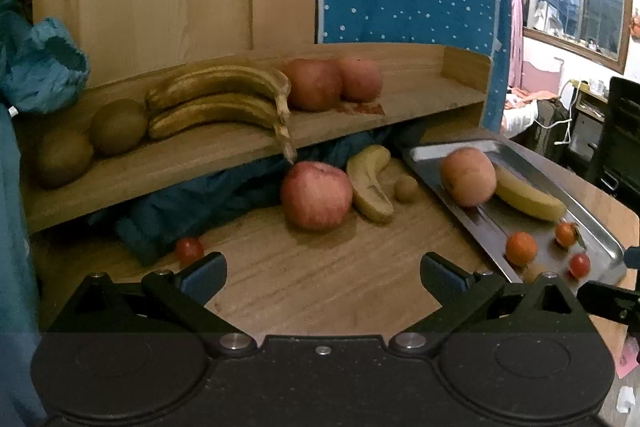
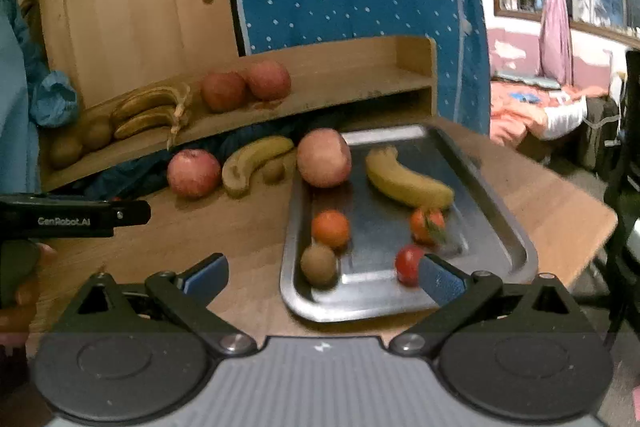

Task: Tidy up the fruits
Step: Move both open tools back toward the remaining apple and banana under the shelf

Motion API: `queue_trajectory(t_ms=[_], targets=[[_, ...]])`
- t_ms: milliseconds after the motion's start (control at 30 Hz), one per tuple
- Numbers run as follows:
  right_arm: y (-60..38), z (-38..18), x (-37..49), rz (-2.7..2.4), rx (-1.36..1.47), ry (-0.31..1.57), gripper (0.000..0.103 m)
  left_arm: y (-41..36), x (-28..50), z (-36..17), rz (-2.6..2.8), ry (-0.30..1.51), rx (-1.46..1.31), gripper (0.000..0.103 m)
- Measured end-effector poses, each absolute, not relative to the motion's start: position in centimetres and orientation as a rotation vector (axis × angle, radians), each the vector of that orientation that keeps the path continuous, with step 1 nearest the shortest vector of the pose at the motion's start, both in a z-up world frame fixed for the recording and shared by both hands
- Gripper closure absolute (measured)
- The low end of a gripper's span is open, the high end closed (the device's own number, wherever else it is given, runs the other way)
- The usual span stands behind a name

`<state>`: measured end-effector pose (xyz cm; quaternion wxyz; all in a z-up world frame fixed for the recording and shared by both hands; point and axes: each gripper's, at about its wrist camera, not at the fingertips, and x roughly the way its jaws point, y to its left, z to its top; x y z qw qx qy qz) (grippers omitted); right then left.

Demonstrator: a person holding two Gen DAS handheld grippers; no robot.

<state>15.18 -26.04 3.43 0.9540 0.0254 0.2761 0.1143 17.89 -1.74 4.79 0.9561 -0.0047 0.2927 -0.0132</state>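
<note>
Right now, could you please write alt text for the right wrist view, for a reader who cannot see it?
The open right gripper hovers over a wooden table, above the near edge of a shiny metal tray that holds a red apple, a yellow banana, a brown kiwi and small red and orange fruits. More apples, bananas and kiwis lie on a wooden shelf behind.

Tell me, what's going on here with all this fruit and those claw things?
A person holds two hand grippers, sorting fruit. Both the left gripper and right gripper are open and empty, above the table. The metal tray holds an apple, a banana and small fruits. More fruit sits on the wooden shelf and the table.
</note>
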Motion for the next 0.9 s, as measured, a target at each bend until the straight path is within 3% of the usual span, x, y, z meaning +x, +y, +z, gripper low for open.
queue_trajectory(t_ms=[433, 900], targets=[[-23.7, 4.9, 21.4, 0.406, -0.221, 0.401, 0.000, -0.7, 22.1, 4.4, 0.023, 0.600, -0.042, 0.001], [-17.5, 2.5, 26.9, 0.647, -0.523, 0.392, 0.000, -0.1, 25.9, 3.7, 0.082, 0.630, -0.044, 0.001]])
